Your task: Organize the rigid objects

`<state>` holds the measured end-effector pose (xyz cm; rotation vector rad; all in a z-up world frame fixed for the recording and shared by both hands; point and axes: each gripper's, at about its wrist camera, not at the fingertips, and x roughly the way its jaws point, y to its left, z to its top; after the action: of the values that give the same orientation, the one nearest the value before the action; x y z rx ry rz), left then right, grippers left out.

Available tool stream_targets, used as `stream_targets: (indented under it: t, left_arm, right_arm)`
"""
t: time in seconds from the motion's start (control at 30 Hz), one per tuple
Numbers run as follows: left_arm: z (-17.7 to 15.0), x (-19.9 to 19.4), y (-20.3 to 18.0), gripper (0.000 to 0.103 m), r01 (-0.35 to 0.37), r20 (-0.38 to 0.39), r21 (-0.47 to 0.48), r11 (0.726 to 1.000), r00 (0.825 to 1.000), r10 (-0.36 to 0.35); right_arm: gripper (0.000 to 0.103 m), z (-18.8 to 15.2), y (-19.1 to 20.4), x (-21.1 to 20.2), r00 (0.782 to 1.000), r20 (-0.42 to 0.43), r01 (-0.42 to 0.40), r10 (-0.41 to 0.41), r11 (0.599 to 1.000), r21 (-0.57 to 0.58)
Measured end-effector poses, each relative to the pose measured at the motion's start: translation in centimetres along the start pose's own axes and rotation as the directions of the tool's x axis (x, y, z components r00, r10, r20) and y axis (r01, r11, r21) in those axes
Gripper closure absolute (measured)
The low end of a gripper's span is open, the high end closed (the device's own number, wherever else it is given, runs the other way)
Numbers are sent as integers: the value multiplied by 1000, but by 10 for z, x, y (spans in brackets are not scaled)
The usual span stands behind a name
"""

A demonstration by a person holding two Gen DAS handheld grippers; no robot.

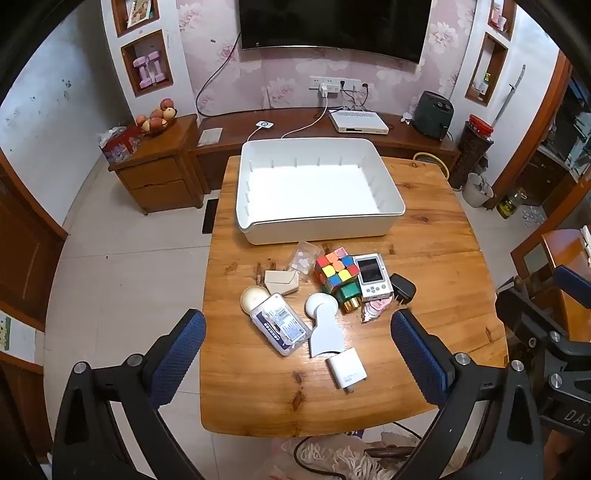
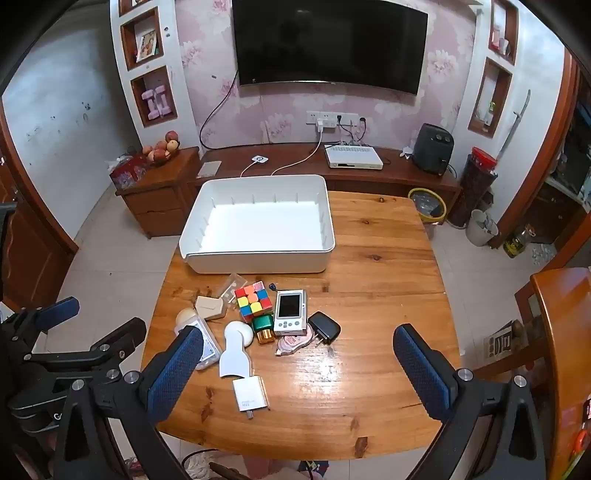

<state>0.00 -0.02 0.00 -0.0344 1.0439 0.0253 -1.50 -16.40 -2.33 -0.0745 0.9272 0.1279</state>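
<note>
Here my left gripper (image 1: 297, 341) hangs spread and empty above the near clutter, the flat pill case (image 1: 279, 328) lying slantwise just ahead between its fingers; my right gripper (image 2: 297, 369), equally spread, sits farther right; the white bin (image 1: 369, 151) waits beyond.

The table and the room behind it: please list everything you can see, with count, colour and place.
table: 1, wooden, centre
bin: 1, white, empty, far end of table
puzzle cube: 1, multicoloured, near the bin
handheld device: 1, white, right of cube
black adapter: 1, right of device
white charger: 1, nearest table edge
clear case: 1, left of pile
television: 1, black, on wall
left tool: 1, blue pads, open, empty
right tool: 1, blue pads, open, empty
</note>
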Motion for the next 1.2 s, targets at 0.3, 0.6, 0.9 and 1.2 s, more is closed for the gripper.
stream_targets:
  t: [0.3,0.6,0.9,1.2]
  left_arm:
    - [-13,5,-26,3,3,1,7,1000,1000,-3]
    - [-9,8,-7,3,36,-23,9,999,999,-36]
    - [-6,7,-7,3,36,-33,8,999,999,-36]
    - [-7,8,-8,3,37,-35,10,999,999,-37]
  right_arm:
    - [0,-2,-3,0,1000,-5,0,0,1000,0]
    - [0,-9,-7,4,1000,-11,-4,4,1000,4]
    - [0,-12,-6,8,1000,-25,9,-8,1000,9]
    - [0,-9,-5,8,1000,-29,11,-10,1000,11]
